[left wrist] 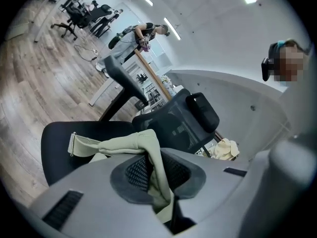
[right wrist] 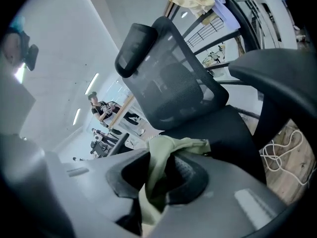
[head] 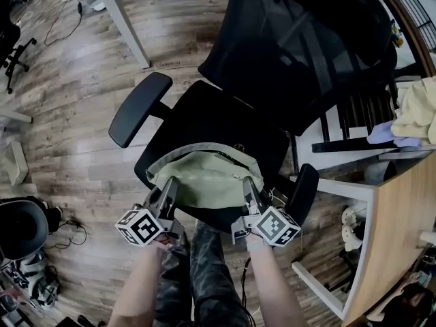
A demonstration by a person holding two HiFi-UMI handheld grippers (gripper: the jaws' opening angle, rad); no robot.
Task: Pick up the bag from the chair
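Note:
A pale green cloth bag (head: 204, 177) lies at the front edge of the black office chair's seat (head: 211, 118). My left gripper (head: 170, 186) is shut on the bag's left side, with green fabric (left wrist: 153, 167) pinched between its jaws. My right gripper (head: 249, 188) is shut on the bag's right side, the cloth (right wrist: 158, 172) bunched between its jaws. A green strap with a metal buckle (left wrist: 73, 144) runs off to the left in the left gripper view. The bag spans the gap between both grippers.
The chair's mesh back (head: 306, 46) rises behind the seat, with armrests at left (head: 139, 107) and right (head: 301, 193). A wooden desk (head: 395, 230) stands at the right with cloth piled on it (head: 419, 111). Table legs (head: 126, 26) stand behind. The person's legs (head: 204, 271) are below.

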